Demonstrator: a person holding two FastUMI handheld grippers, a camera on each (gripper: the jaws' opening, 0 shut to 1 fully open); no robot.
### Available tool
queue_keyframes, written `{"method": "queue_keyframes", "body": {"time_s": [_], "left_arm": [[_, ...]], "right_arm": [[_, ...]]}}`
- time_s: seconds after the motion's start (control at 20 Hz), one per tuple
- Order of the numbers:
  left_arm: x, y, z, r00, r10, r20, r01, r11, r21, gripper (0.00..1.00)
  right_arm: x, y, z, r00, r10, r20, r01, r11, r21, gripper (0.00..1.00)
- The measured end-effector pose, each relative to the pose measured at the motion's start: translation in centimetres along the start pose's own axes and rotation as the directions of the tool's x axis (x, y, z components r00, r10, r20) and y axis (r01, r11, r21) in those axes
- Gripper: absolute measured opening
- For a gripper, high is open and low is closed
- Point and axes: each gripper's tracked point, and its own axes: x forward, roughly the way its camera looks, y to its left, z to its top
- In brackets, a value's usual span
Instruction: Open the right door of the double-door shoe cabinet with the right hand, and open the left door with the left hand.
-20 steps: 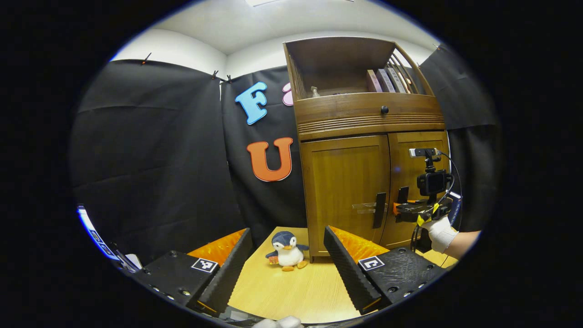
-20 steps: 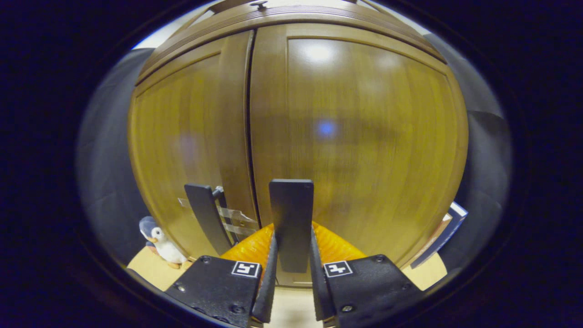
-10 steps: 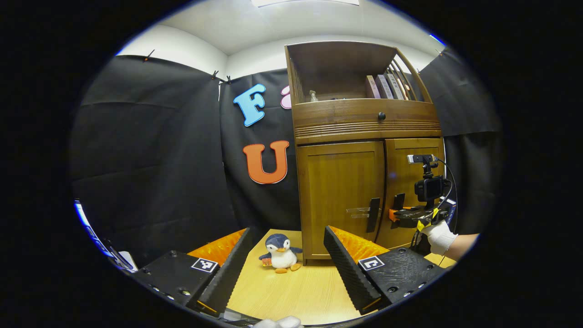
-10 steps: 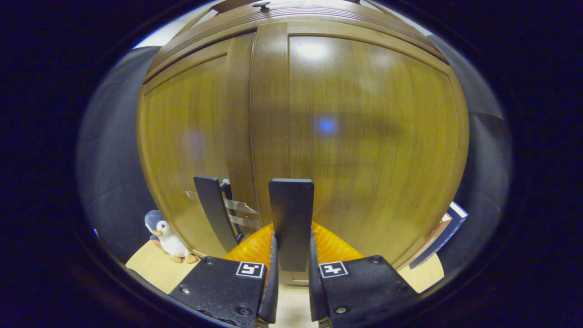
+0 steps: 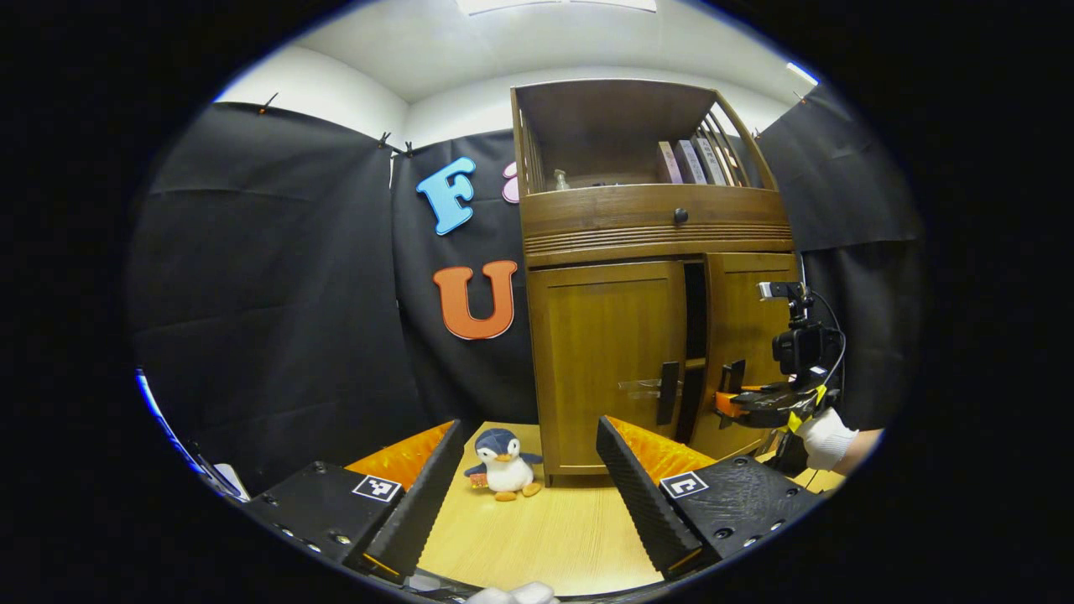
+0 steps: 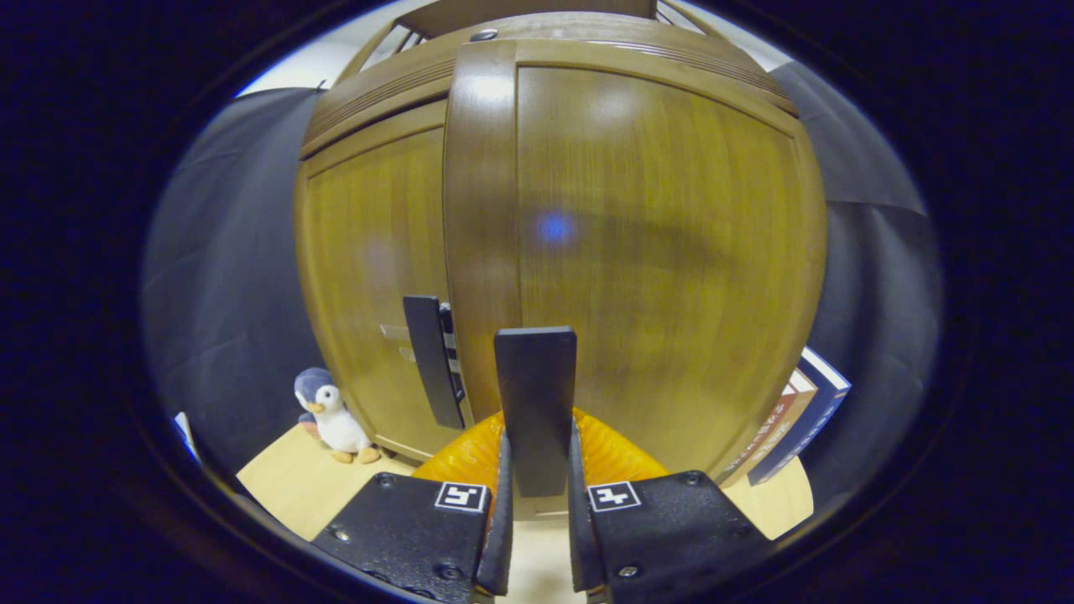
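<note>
Right door point(image 5: 742, 335) now swung ajar, right gripper point(image 6: 537, 470) clamped on its handle point(image 6: 535, 394), left gripper point(image 5: 529, 495) spread wide, left door point(image 5: 608, 361) unchanged

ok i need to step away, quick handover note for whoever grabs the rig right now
Right claw: shut on the flat black handle of the brown wooden right door, held by a white-gloved hand.
Left claw: open, holding nothing, above the light wooden tabletop, short of the cabinet.
Things: the right door is ajar, with a dark gap beside the brown wooden left door, which is shut; its black handle is untouched. A plush penguin sits by the cabinet's left foot.
Done: right door gripped and started.
Left: swing the right door fully open, then grip and open the left door.
</note>
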Motion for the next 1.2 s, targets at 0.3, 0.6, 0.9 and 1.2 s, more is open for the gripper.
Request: {"method": "queue_keyframes", "body": {"time_s": [0.3, 0.6, 0.9, 1.2], "left_arm": [[-0.9, -1.8, 0.0, 0.999, -0.037, 0.001, 0.037, 0.999, 0.015, 0.96], [-1.4, -4.3, 0.0, 0.996, -0.085, 0.005, 0.085, 0.996, 0.016, 0.96], [-1.9, -7.1, 0.4, 0.99, -0.141, 0.019, 0.141, 0.99, 0.019, 0.96], [-1.4, -10.1, 0.6, 0.979, -0.205, 0.025, 0.204, 0.979, 0.022, 0.96]], "right_arm": [[-4.0, -1.2, -1.3, 1.0, 0.022, -0.002, -0.022, 1.0, 0.004, 0.31], [-7.9, -3.6, -2.6, 1.0, 0.022, -0.007, -0.022, 1.0, 0.009, 0.3], [-11.2, -6.4, -3.7, 1.0, -0.016, -0.01, 0.017, 0.999, 0.032, 0.28], [-13.6, -9.2, -4.5, 0.997, -0.073, -0.011, 0.073, 0.996, 0.051, 0.23]]}}
